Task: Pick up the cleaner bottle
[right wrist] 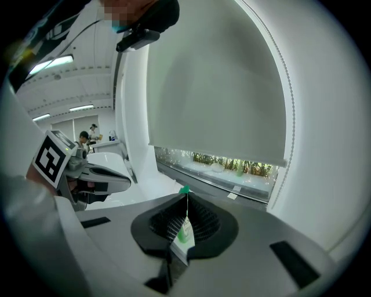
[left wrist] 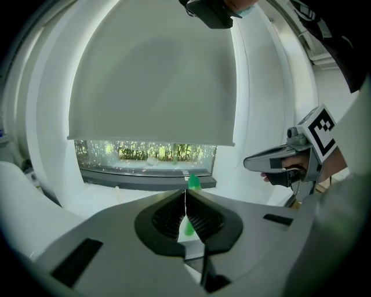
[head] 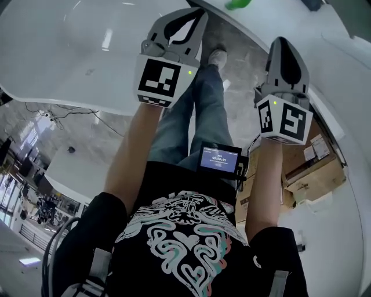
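The cleaner bottle (head: 237,4) is a small green shape on the white table at the top edge of the head view, ahead of both grippers. Seen from the left gripper, the green bottle (left wrist: 193,182) stands far off, just past the jaw tips. It shows the same way in the right gripper view, as a green bottle (right wrist: 184,231) with a pale label behind the jaws. My left gripper (head: 196,14) and right gripper (head: 282,42) are held side by side in the air. Both are shut, jaws meeting in a thin line, nothing between them. Neither touches the bottle.
A curved white table (head: 69,52) wraps around the front. Cardboard boxes (head: 313,171) lie on the floor at the right. A window with a lowered roller blind (left wrist: 153,75) is behind the bottle. A small screen (head: 220,158) hangs at the person's chest. Another person (right wrist: 93,132) stands far off.
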A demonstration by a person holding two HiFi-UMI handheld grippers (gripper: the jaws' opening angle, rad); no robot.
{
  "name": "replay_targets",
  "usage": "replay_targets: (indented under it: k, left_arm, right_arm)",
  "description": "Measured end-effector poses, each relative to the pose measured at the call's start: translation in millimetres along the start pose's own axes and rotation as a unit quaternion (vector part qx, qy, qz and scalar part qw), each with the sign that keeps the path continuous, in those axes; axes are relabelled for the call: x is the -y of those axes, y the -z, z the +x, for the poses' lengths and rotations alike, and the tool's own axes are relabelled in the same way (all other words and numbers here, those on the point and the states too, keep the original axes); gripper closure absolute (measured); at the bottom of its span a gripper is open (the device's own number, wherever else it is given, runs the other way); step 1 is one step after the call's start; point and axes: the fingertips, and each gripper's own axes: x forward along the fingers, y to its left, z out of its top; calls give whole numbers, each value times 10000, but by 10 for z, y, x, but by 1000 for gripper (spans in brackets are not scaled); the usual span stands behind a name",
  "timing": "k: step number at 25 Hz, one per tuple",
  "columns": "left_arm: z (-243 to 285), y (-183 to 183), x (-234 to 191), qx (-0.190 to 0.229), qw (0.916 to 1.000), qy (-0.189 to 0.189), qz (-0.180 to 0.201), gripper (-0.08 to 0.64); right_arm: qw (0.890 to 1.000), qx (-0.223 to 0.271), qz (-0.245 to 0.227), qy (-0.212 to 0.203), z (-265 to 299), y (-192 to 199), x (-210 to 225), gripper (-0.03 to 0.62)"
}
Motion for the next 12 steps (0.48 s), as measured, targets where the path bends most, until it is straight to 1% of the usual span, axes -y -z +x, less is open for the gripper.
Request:
replay_targets:
  k: [4,9,12]
  left_arm:
    - [67,147,-10,-90,10000,-30,10,543]
    - [189,342,-125,-240,9991,-350,-76,543]
    - [250,470,-137,-328,9985,-423,-93,541]
  right_arm:
    - [9999,-137,12,-22,63,191,-29,565]
    - [9998,-167,-17,-62,183,312,-12,565]
    - [9998,-192,-70,-66,256,390,8,565]
